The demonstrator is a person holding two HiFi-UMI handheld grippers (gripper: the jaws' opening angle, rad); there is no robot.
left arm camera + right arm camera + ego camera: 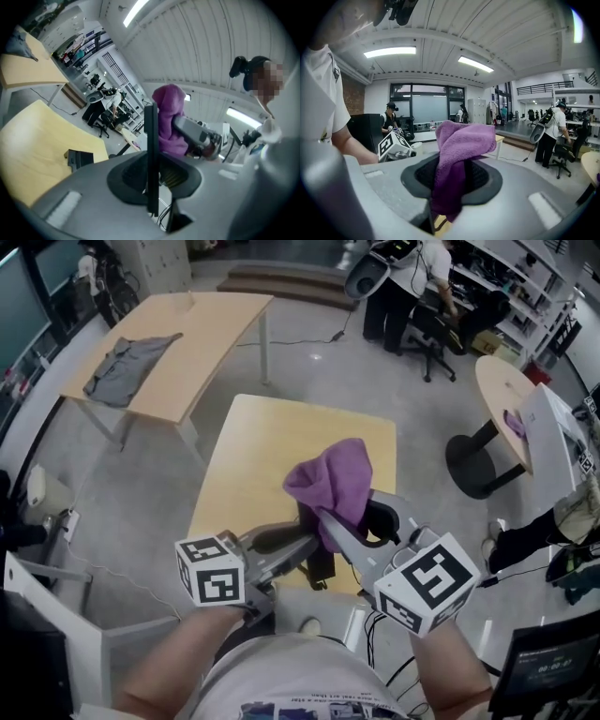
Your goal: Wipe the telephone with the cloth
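Note:
My left gripper (pixel 298 542) (pixel 151 180) is shut on the telephone (pixel 151 140). It is a thin black slab, seen edge-on and standing upright between the jaws. In the head view the telephone is mostly hidden under the two grippers. My right gripper (pixel 352 521) (pixel 452 187) is shut on the purple cloth (pixel 333 479) (pixel 457 159), which bunches above its jaws and hangs a little below them. The cloth (pixel 168 122) sits just beyond the telephone's upper part; I cannot tell whether they touch. Both grippers are held over the near edge of the wooden table (pixel 272 442).
A small black box (pixel 79 158) lies on the wooden table. A second table (pixel 202 329) at the back left carries a grey garment (pixel 127 367). A round table (pixel 502 390) stands at the right. People and an office chair (pixel 436 334) are at the back, and cables run across the floor.

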